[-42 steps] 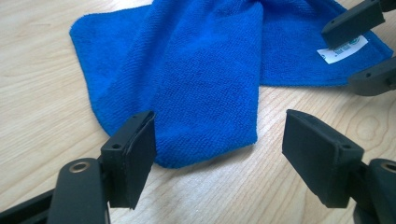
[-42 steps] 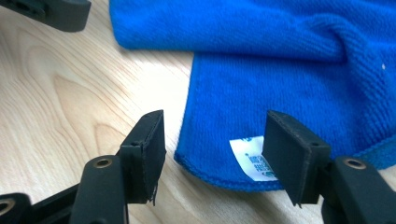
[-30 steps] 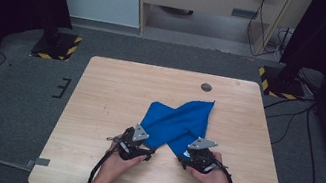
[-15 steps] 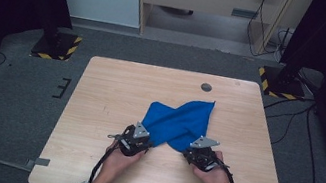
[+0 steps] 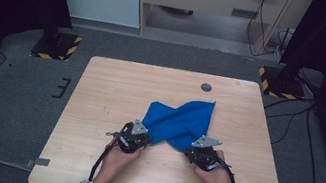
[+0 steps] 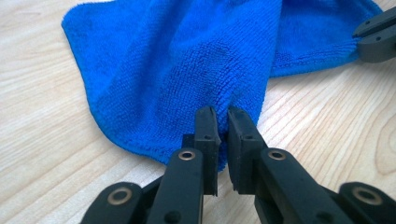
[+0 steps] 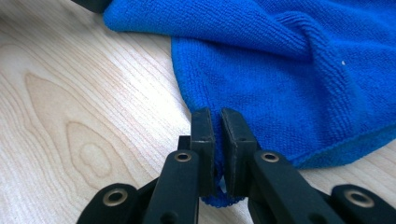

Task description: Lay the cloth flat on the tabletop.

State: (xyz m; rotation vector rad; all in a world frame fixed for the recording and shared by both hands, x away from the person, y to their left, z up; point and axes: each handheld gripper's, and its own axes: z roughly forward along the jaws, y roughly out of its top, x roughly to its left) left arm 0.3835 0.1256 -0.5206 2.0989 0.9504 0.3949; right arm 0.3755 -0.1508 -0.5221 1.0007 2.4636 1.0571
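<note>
A blue microfibre cloth (image 5: pixel 180 121) lies twisted on the wooden table (image 5: pixel 100 90), its far corner pointing up and right. My left gripper (image 5: pixel 143 136) sits at the cloth's near-left corner; its jaws have just been closing and now pinch the blue cloth (image 6: pixel 177 70) edge between them, the left gripper (image 6: pixel 222 125) shut on it. My right gripper (image 5: pixel 189 151) is at the near-right corner; its jaws have just closed too. In the right gripper view the right gripper (image 7: pixel 217 122) clamps the hem of the cloth (image 7: pixel 289 65).
A small dark round hole (image 5: pixel 206 87) lies in the table near its far edge. The other gripper's black jaw tip (image 6: pixel 376 37) shows at the cloth's far side. Bare wood surrounds the cloth on all sides. Black stands with striped bases (image 5: pixel 57 46) flank the table.
Both pairs of jaws have closed onto the cloth's near corners. The hands have barely shifted, and the cloth lies much as before.
</note>
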